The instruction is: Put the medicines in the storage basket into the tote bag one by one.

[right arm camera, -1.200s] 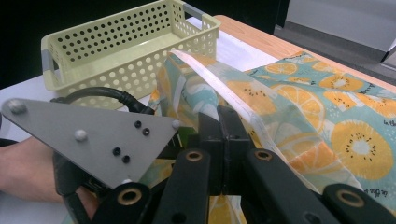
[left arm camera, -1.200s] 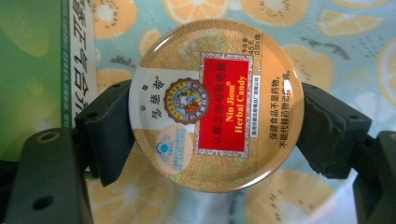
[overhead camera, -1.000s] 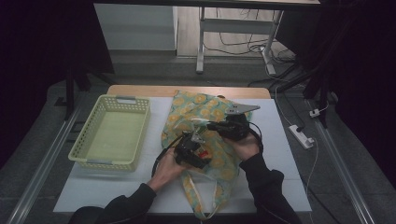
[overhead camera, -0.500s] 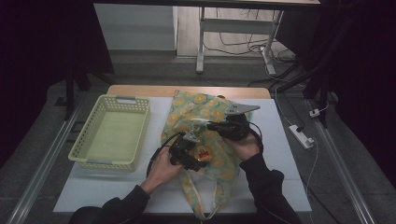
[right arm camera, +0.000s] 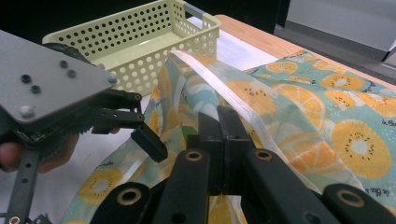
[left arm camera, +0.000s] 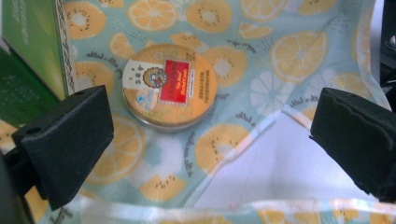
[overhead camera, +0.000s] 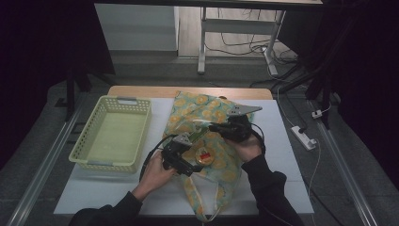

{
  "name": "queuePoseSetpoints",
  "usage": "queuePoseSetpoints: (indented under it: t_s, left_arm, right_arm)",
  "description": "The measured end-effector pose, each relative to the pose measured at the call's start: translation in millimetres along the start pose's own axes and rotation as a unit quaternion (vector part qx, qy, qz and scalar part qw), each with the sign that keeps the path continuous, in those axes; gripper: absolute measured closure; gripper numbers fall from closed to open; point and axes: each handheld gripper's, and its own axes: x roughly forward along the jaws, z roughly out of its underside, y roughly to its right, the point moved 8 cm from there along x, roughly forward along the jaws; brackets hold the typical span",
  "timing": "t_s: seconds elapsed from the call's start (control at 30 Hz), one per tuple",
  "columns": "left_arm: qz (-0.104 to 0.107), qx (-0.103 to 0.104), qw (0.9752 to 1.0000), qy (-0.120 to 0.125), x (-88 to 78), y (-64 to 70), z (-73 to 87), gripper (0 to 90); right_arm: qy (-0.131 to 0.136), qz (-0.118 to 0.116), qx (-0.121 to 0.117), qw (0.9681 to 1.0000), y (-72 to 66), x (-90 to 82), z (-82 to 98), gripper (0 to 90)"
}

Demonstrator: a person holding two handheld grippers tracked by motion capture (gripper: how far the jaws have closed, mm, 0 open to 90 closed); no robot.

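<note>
A fruit-print cloth bag (overhead camera: 207,110) lies on the white table (overhead camera: 117,188). My right gripper (overhead camera: 214,127) is shut on the bag's pale rim strap (right arm camera: 219,88) and holds the mouth lifted. Inside the bag lies a round gold tin (left arm camera: 169,84) with a red label, flat on the fabric, with a green box (left arm camera: 32,42) beside it. My left gripper (left arm camera: 210,130) hangs open over the bag's mouth, its jaws wide apart and nothing between them. The tin (overhead camera: 205,156) sits just right of my left gripper (overhead camera: 188,159) in the high view.
A pale yellow perforated basket (overhead camera: 115,134) stands on the left of the table, also seen as the basket (right arm camera: 140,42) beyond the bag. A power strip (overhead camera: 303,137) lies off the table's right edge. White tabletop stretches in front of the basket.
My left gripper has drawn slightly left and back toward the person, and the round tin now shows beside it. The right gripper keeps its hold on the bag's rim.
</note>
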Motion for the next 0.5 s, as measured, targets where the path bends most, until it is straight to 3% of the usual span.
queuePoseSetpoints:
  t_s: [0.2,0.5]
  left_arm:
    - [-0.002,-0.008,0.9999,0.008,-8.9,1.4,7.2,0.0]
    - [-0.013,-0.013,0.9998,-0.003,-11.1,-1.3,19.7,0.0]
  right_arm:
    - [0.000,-0.001,0.001,1.0000,0.3,-0.1,0.5,89.2]
    - [-0.001,-0.001,0.001,1.0000,-0.2,0.2,0.7,89.2]
